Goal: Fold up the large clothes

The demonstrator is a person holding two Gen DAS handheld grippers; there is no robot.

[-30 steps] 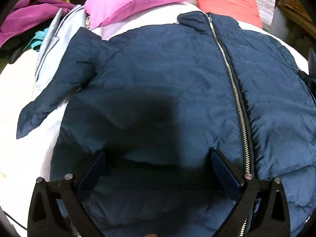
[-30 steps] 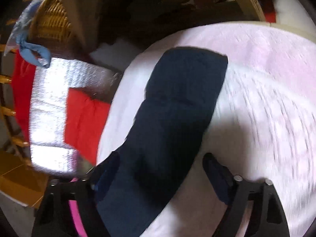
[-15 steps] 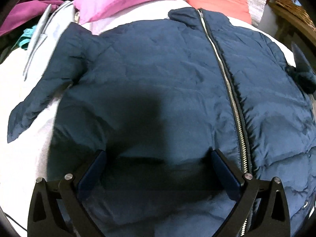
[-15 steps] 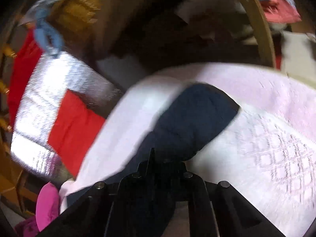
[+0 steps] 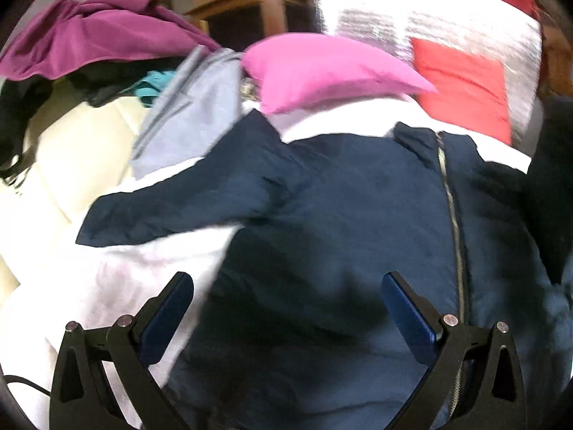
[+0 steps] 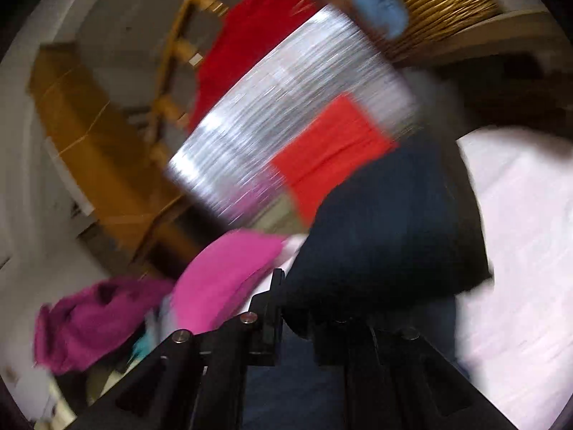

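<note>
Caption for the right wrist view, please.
Right gripper shut on the navy jacket's sleeve, lifted above the pale bedspread.

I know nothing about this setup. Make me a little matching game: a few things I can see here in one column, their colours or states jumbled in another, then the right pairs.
Things:
1. jacket
2. pillow
3. left gripper
4. right gripper

Descriptions:
A. bright pink
B. shut on dark fabric
C. navy, zip closed
D. open, holding nothing

Pairs: 1-C, 2-A, 3-D, 4-B
</note>
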